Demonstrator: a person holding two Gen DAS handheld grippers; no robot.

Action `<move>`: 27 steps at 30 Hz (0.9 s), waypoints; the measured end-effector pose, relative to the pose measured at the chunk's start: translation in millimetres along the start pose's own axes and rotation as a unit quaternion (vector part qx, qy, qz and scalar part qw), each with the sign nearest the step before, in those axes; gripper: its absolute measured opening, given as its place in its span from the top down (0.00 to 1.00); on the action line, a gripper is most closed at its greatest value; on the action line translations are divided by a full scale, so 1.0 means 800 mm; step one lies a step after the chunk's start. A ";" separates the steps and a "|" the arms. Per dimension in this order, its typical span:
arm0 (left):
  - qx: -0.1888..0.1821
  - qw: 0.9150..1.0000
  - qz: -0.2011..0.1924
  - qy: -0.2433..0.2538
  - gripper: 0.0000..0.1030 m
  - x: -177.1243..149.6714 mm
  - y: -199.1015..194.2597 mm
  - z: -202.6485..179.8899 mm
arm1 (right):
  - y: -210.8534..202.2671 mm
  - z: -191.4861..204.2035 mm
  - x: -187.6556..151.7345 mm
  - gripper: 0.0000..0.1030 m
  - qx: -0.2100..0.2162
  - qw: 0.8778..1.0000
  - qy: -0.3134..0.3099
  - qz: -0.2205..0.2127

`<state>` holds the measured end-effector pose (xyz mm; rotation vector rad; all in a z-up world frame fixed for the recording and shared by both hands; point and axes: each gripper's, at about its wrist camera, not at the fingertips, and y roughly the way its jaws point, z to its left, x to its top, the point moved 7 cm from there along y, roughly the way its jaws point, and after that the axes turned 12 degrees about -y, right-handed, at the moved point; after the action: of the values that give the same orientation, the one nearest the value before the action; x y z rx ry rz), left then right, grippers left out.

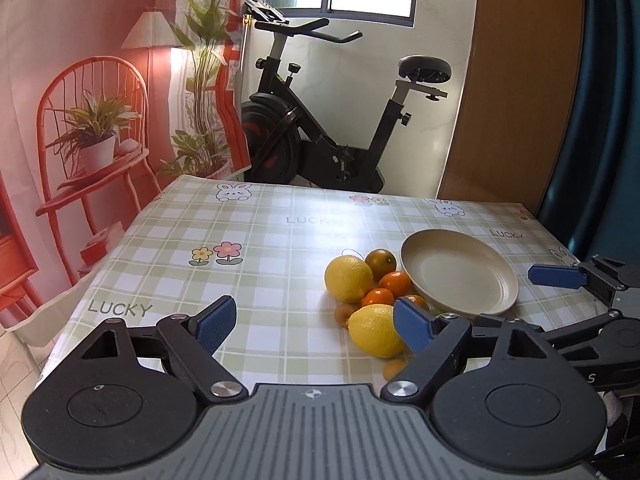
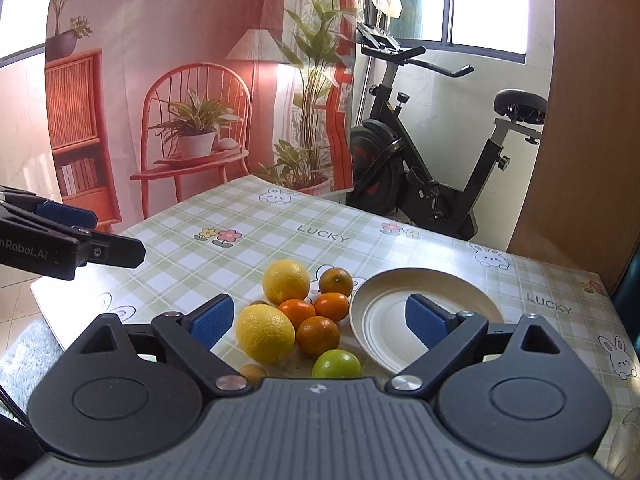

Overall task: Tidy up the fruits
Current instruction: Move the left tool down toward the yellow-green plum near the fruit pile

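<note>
A pile of fruit lies on the checked tablecloth: two lemons (image 2: 265,333) (image 2: 286,281), several small oranges (image 2: 318,335) and a green lime (image 2: 337,364). The lemons (image 1: 376,330) (image 1: 349,278) and oranges (image 1: 395,283) also show in the left wrist view. A beige empty plate (image 2: 400,280) (image 1: 496,304) stands just right of the pile. My left gripper (image 1: 316,326) is open and empty, hovering left of the fruit. My right gripper (image 2: 320,324) is open and empty, above the near fruit and the plate's left rim.
The table (image 1: 240,240) ends at the left and far edges. An exercise bike (image 1: 320,128) stands behind it, with a wooden panel (image 1: 520,80) at the right and a printed red backdrop (image 1: 100,100) at the left. Each gripper shows at the other view's side.
</note>
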<state>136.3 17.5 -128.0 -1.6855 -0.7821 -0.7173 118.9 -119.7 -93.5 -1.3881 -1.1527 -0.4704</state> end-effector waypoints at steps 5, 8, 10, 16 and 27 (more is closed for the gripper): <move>-0.011 0.999 0.010 0.031 0.17 -0.012 0.005 -0.009 | 0.021 0.014 -0.019 0.12 0.031 0.999 -0.007 0.044; -0.003 0.999 0.024 0.042 0.17 -0.026 0.010 -0.008 | 0.029 0.020 -0.029 0.12 0.053 0.997 0.005 0.059; 0.009 0.998 0.041 0.039 0.17 -0.035 0.016 -0.002 | 0.035 0.022 -0.034 0.12 0.058 0.996 0.008 0.068; 0.006 0.998 0.060 0.010 0.22 -0.039 0.024 0.010 | 0.041 0.029 -0.041 0.12 0.077 0.993 0.012 0.087; -0.052 0.992 0.111 -0.018 0.49 -0.054 0.045 0.003 | 0.050 0.059 -0.055 0.25 0.144 0.982 -0.012 0.120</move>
<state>139.5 6.8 -183.1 -1.8490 -0.5793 -0.5824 117.1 -84.0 -160.1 -1.2595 -1.0123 -0.1090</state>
